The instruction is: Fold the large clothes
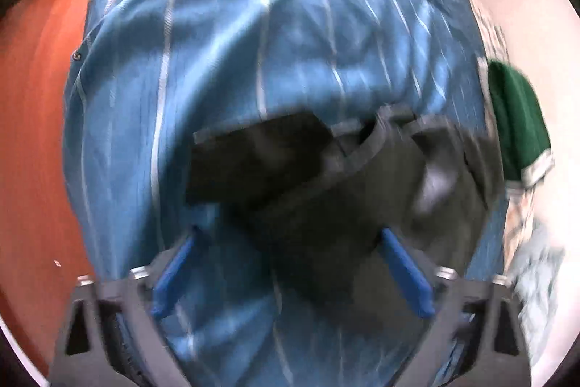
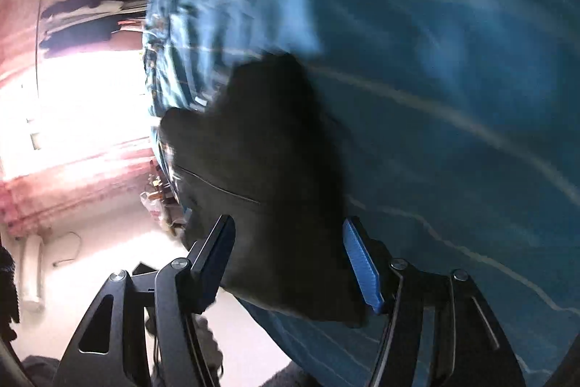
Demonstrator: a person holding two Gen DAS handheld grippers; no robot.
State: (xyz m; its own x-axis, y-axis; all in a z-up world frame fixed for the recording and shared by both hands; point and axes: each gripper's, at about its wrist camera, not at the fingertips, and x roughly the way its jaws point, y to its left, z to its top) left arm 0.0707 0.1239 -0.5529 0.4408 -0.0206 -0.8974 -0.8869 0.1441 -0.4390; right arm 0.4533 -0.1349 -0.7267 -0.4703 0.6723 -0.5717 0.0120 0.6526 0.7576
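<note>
A black garment [image 1: 326, 184] lies on a blue striped bedsheet [image 1: 253, 42] in the left wrist view, with a waistband-like edge toward the top. My left gripper [image 1: 290, 274] is open, its blue pads [image 1: 406, 274] spread over the cloth's lower part. In the right wrist view the same black garment [image 2: 268, 169] lies between the wide-open fingers of my right gripper [image 2: 290, 263]; its blue pad [image 2: 362, 263] is beside the cloth. Both views are motion-blurred.
A green garment [image 1: 514, 118] lies at the right edge of the blue sheet [image 2: 435, 97]. An orange-red surface [image 1: 40, 118] borders the sheet at left. Pale floor [image 2: 90, 242] and a rack of hanging clothes [image 2: 87, 2] lie off the bed's edge.
</note>
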